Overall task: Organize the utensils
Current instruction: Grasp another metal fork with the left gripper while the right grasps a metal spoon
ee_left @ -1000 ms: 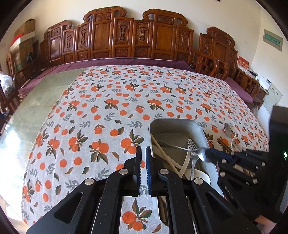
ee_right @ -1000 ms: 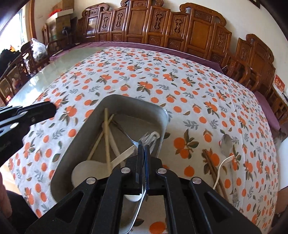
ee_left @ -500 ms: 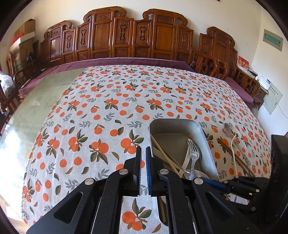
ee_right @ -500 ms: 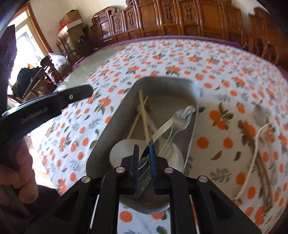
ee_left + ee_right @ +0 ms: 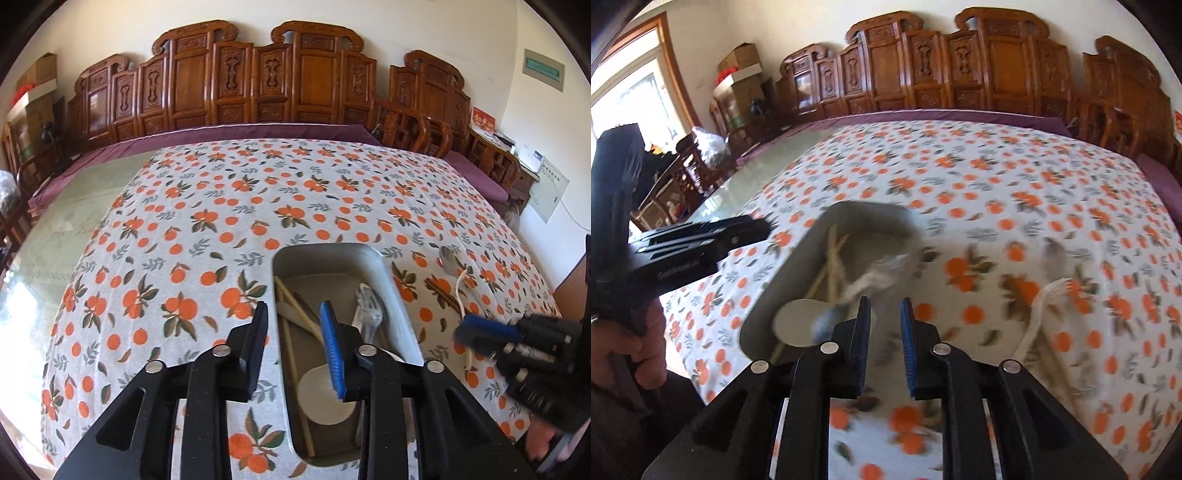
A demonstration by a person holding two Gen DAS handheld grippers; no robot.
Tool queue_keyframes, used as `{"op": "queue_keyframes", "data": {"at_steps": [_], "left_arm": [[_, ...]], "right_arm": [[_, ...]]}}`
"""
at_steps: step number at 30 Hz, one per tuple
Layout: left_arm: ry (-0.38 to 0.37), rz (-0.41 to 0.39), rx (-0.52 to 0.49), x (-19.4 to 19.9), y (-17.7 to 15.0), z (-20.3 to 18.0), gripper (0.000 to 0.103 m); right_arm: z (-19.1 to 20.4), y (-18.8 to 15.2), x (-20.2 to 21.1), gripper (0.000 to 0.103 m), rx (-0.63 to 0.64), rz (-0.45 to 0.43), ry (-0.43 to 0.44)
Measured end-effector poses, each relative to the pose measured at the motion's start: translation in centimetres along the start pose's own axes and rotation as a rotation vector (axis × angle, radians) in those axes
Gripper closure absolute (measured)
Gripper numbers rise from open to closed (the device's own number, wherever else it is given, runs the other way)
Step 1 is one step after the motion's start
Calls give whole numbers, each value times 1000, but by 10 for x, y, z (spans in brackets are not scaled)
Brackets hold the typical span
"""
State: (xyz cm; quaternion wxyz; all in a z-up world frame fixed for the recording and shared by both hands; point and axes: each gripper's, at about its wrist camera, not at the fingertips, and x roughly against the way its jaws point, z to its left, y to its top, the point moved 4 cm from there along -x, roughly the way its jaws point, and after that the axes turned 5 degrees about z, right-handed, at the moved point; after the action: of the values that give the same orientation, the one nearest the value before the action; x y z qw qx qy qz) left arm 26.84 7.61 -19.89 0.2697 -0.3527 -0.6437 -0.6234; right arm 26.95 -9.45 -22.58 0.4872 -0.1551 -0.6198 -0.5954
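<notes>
A: Where are the utensils?
B: Forks (image 5: 367,306) and chopsticks (image 5: 295,306) lie in the metal tray (image 5: 400,291).
A: The grippers?
B: Left gripper (image 5: 293,314) and right gripper (image 5: 884,312) are both opening, holding nothing.

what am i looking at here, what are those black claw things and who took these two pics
No robot here: a person holds a black two-finger gripper in each hand, and a wide-angle camera on each one looks forward along its fingers. So each picture is taken from one gripper.

In the left-hand view, the left gripper is in front, its jaws opening with nothing held; the near end of the tray shows in the gap. The right gripper shows at the side. The right-hand view is blurred; the right gripper's jaws are also opening, with nothing between them.

A tablecloth printed with oranges covers the table. The metal tray holds forks, chopsticks and a white spoon. Beside the tray, on the cloth, lie a metal spoon, a white fork and dark chopsticks.
</notes>
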Motion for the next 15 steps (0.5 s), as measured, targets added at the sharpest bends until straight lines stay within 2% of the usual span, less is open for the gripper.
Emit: {"op": "queue_keyframes", "data": {"at_steps": [4, 9, 15], "left_arm": [[-17, 2, -12, -2, 0, -12, 72], [-47, -2, -50, -1, -1, -39, 64], [-93, 1, -84, -4, -4, -76, 61]], "right_arm": [[-38, -5, 17, 85, -11, -12, -51], [-88, -18, 28, 85, -15, -10, -132], [-138, -33, 26, 85, -15, 13, -198]]}}
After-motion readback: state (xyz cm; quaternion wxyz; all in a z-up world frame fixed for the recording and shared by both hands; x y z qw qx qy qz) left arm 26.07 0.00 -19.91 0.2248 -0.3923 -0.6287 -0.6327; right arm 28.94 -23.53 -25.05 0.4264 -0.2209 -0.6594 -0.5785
